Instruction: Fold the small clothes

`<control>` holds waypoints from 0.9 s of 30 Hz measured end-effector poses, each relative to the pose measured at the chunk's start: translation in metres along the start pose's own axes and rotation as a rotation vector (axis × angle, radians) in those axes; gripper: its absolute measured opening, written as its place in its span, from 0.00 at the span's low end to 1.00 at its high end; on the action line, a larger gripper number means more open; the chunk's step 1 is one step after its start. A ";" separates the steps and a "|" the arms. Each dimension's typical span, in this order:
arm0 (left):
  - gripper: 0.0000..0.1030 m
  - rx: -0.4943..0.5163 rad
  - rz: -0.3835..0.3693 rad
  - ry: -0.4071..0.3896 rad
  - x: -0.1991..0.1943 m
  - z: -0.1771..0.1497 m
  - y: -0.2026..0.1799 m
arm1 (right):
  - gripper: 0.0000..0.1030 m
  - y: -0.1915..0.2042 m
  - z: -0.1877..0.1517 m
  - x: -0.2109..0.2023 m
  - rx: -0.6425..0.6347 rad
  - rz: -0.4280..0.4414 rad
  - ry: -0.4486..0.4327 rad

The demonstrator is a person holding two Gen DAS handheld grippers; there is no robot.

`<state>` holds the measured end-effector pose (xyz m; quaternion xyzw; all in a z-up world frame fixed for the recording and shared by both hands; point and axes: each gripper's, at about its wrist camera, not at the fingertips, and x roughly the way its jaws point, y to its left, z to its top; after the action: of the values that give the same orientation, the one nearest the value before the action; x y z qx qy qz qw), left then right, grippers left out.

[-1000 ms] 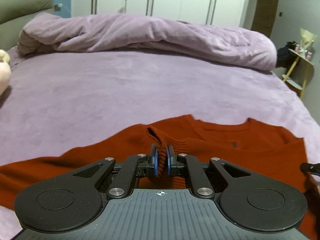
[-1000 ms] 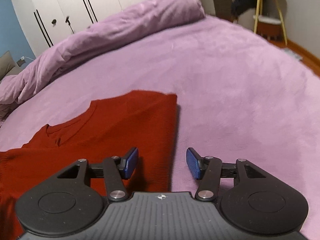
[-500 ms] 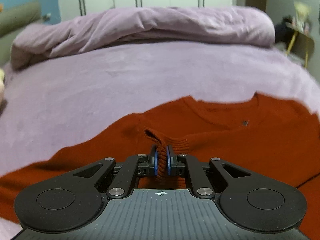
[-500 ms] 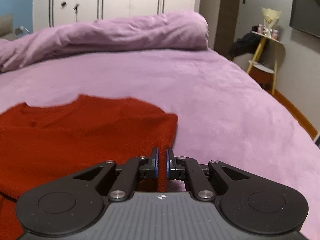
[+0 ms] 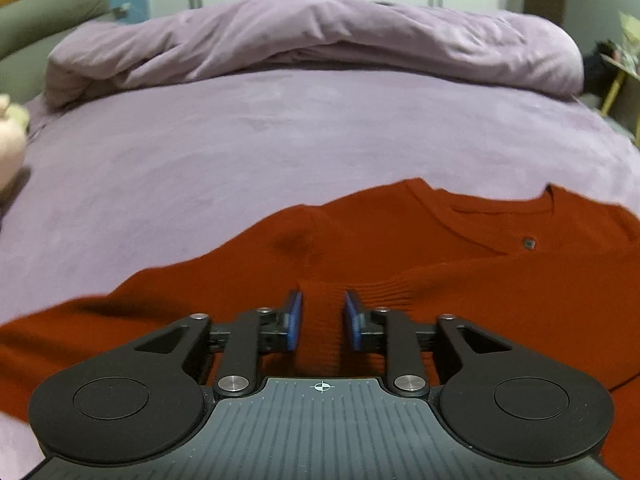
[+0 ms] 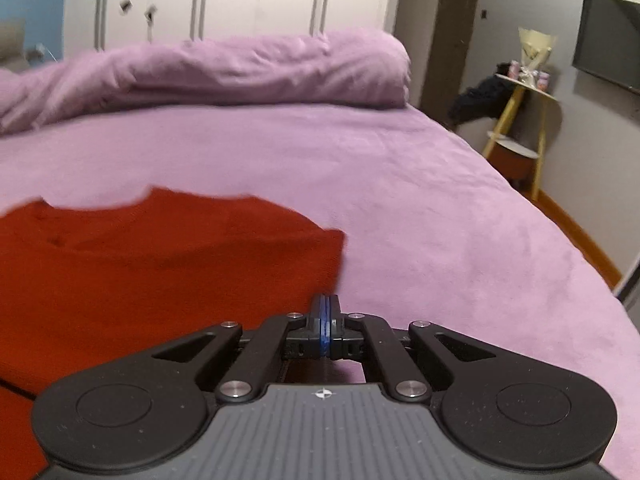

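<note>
A rust-red knit sweater [image 5: 420, 248] lies flat on the purple bed, neckline toward the far side; it also shows in the right wrist view [image 6: 160, 264]. My left gripper [image 5: 322, 320] has its blue pads parted, with the ribbed cuff of a sleeve [image 5: 320, 332] lying between them, no longer pinched. My right gripper [image 6: 325, 328] is shut at the sweater's right edge; its pads meet tightly and I cannot see cloth between them.
A rolled purple duvet [image 5: 320, 40] lies across the far side of the bed [image 6: 420, 208]. A plush toy [image 5: 10, 148] sits at the left edge. A yellow side table [image 6: 524, 120] stands right of the bed. White wardrobes are behind.
My left gripper has opened, releasing the sleeve cuff it was pinching. My right gripper went from open to shut half a second ago and stays shut at the sweater's right edge.
</note>
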<state>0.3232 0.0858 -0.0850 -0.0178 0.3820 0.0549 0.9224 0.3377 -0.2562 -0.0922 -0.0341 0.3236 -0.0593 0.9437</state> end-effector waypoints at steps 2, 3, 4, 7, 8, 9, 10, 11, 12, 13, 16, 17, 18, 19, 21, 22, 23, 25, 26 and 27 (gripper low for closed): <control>0.31 -0.024 -0.017 -0.005 -0.010 -0.002 0.006 | 0.06 0.004 0.001 -0.009 0.007 0.062 -0.028; 0.34 -0.023 -0.036 -0.009 -0.015 -0.003 0.006 | 0.10 0.007 0.002 -0.010 0.006 0.086 -0.026; 0.40 -0.013 -0.056 -0.009 -0.021 -0.005 0.006 | 0.23 0.011 0.003 -0.009 0.003 0.089 -0.017; 0.51 0.026 -0.090 -0.014 -0.031 -0.011 0.001 | 0.37 0.016 0.003 0.001 -0.001 0.019 0.011; 0.51 0.040 -0.101 -0.011 -0.031 -0.012 -0.001 | 0.39 0.019 0.001 0.003 0.015 0.009 0.020; 0.51 0.051 -0.110 -0.002 -0.030 -0.013 -0.002 | 0.41 0.017 0.001 0.008 0.035 0.014 0.035; 0.51 0.057 -0.118 0.012 -0.028 -0.014 -0.004 | 0.43 0.015 0.000 0.012 0.048 0.018 0.052; 0.51 0.058 -0.123 0.022 -0.025 -0.015 -0.005 | 0.43 0.014 -0.002 0.015 0.053 0.014 0.060; 0.51 0.052 -0.125 0.038 -0.021 -0.016 -0.006 | 0.43 0.014 -0.003 0.016 0.053 0.019 0.057; 0.51 0.042 -0.124 0.050 -0.017 -0.017 -0.006 | 0.40 0.014 -0.004 0.016 0.047 0.027 0.050; 0.51 0.022 -0.120 0.059 -0.009 -0.017 -0.009 | 0.09 0.017 -0.004 0.018 0.015 0.051 0.028; 0.51 0.024 -0.114 0.056 -0.007 -0.017 -0.011 | 0.07 0.018 -0.003 0.019 -0.002 0.042 0.026; 0.51 0.029 -0.107 0.052 -0.005 -0.016 -0.013 | 0.07 0.019 -0.003 0.020 -0.020 0.035 0.022; 0.51 0.034 -0.102 0.047 -0.003 -0.015 -0.015 | 0.06 0.020 -0.003 0.020 -0.039 0.023 0.017; 0.51 0.043 -0.081 0.054 0.003 -0.015 -0.019 | 0.06 0.024 -0.004 0.022 -0.084 -0.047 -0.003; 0.53 0.048 -0.074 0.061 0.007 -0.014 -0.019 | 0.06 0.024 -0.006 0.026 -0.091 -0.074 0.004; 0.54 0.052 -0.068 0.064 0.010 -0.015 -0.019 | 0.06 0.024 -0.008 0.030 -0.089 -0.085 0.014; 0.55 0.042 -0.065 0.066 0.012 -0.014 -0.017 | 0.07 0.027 -0.008 0.031 -0.108 -0.098 0.016; 0.54 0.029 -0.064 0.071 0.009 -0.013 -0.015 | 0.08 0.030 -0.006 0.031 -0.129 -0.100 0.025; 0.52 0.017 -0.065 0.073 0.004 -0.012 -0.014 | 0.09 0.032 -0.004 0.029 -0.138 -0.099 0.028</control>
<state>0.3191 0.0712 -0.0970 -0.0245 0.4149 0.0212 0.9093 0.3605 -0.2289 -0.1165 -0.1143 0.3378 -0.0839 0.9305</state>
